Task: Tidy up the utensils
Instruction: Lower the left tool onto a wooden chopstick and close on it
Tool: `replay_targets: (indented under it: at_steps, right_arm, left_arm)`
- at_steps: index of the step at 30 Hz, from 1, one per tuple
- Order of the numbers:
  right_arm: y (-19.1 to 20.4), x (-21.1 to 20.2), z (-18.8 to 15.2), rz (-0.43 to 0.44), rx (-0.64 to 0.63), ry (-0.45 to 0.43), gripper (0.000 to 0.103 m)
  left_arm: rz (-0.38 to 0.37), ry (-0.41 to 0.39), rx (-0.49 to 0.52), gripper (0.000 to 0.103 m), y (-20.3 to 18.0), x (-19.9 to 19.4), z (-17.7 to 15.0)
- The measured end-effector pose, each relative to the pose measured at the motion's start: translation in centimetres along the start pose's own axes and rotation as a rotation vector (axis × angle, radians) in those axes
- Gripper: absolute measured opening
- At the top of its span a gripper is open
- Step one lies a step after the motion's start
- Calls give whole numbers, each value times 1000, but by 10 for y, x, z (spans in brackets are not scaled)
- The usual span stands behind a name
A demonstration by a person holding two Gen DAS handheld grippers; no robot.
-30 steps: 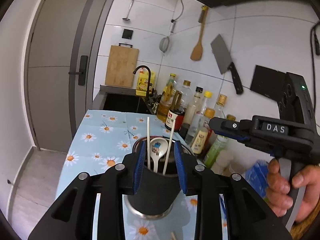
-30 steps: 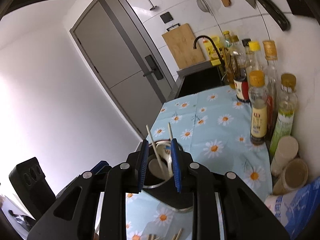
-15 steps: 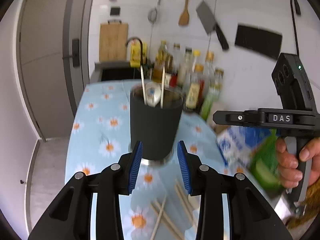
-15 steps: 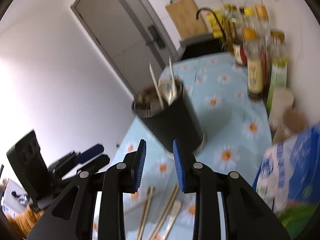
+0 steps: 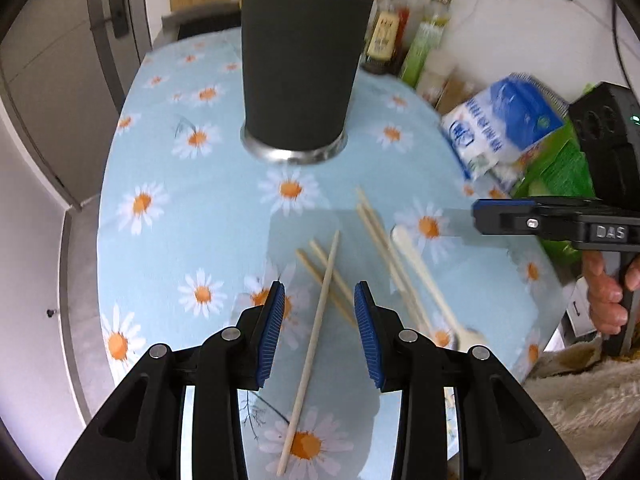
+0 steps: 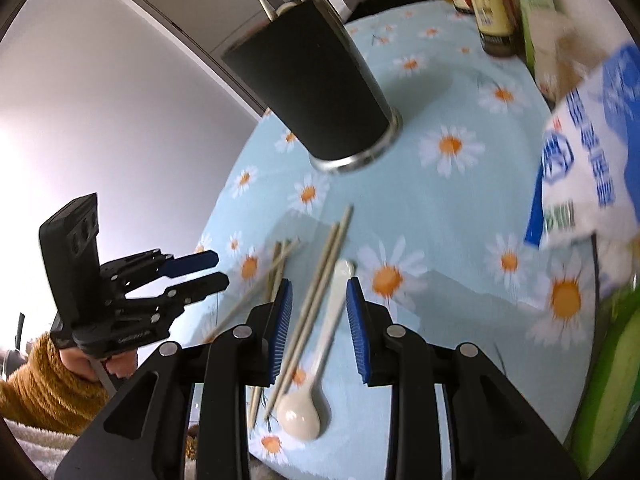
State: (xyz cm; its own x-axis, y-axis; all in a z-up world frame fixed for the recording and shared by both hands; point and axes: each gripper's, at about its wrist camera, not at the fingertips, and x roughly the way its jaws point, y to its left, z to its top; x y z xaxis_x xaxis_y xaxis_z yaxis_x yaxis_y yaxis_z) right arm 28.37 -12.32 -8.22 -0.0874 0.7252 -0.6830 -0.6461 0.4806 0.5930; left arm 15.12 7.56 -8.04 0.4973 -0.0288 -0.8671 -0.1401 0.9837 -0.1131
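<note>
Partly done: black holder (image 5: 298, 76) on table (image 5: 192, 216) has a few utensils. Left to load: chopsticks (image 5: 316, 322), spoon (image 6: 316, 364), lying loose. Left hand-held gripper (image 5: 319, 330) and right hand-held gripper (image 6: 319, 330): both apart, empty, above these.

Bright daylight, glare at left, fisheye-bent edges, right side motion-blurred
</note>
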Motion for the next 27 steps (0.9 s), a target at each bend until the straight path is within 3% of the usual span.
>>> replay_targets:
  at_steps: [10, 15, 17, 27]
  right_arm:
    - [-12, 10, -15, 21, 52, 62, 30]
    - [-10, 9, -16, 24, 51, 79, 30]
    - [-10, 9, -15, 26, 56, 88, 30]
    - [-4, 15, -14, -7, 62, 159, 32]
  left_arm:
    - [25, 178, 46, 32, 0, 28, -4]
    - [22, 267, 91, 14, -7, 36, 0]
    - [26, 310, 107, 12, -11, 41, 2]
    - [41, 339, 111, 4, -18, 48, 10]
